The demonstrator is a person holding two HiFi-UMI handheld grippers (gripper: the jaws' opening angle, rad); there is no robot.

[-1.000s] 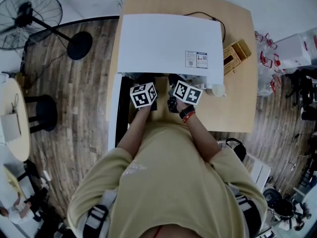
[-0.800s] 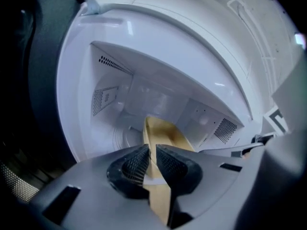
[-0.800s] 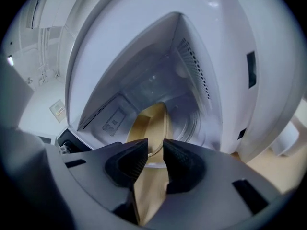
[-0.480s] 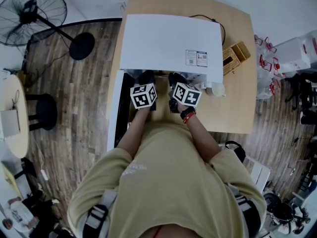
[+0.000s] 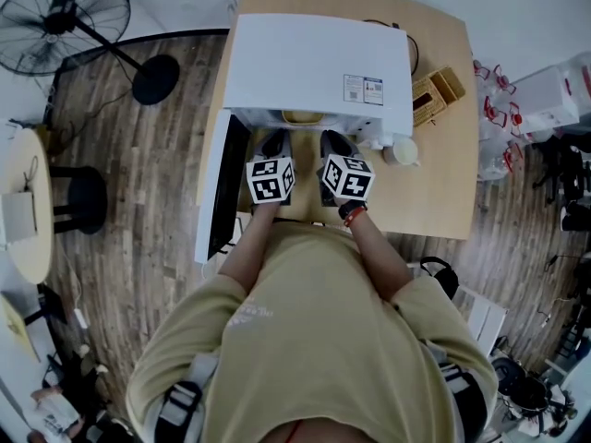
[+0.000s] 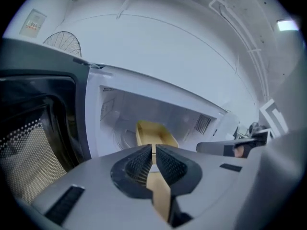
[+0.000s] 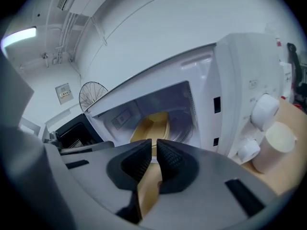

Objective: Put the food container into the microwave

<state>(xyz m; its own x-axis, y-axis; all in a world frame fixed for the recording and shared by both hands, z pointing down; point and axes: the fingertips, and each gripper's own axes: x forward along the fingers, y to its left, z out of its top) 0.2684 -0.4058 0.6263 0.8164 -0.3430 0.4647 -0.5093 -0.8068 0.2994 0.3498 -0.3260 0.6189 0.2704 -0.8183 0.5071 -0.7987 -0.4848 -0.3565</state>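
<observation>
The tan food container (image 5: 302, 116) sits inside the white microwave (image 5: 314, 58), just behind its open front. It lies on the turntable straight ahead in the left gripper view (image 6: 153, 131) and a little left of centre in the right gripper view (image 7: 151, 124). The microwave door (image 5: 222, 187) hangs open to the left. My left gripper (image 5: 274, 141) and right gripper (image 5: 332, 141) stand side by side just outside the opening, above the table. The left gripper (image 6: 153, 150) and the right gripper (image 7: 154, 145) are both shut, with nothing between the pads.
A white cup (image 5: 404, 150) stands beside the microwave's right front corner, below its knobs (image 7: 265, 110). A wicker basket (image 5: 434, 95) sits on the wooden table (image 5: 443, 192) to the right. A floor fan (image 5: 65, 21) stands far left.
Both grippers have drawn back from the microwave opening toward the person. The container now shows in the opening in the head view, apart from the jaws.
</observation>
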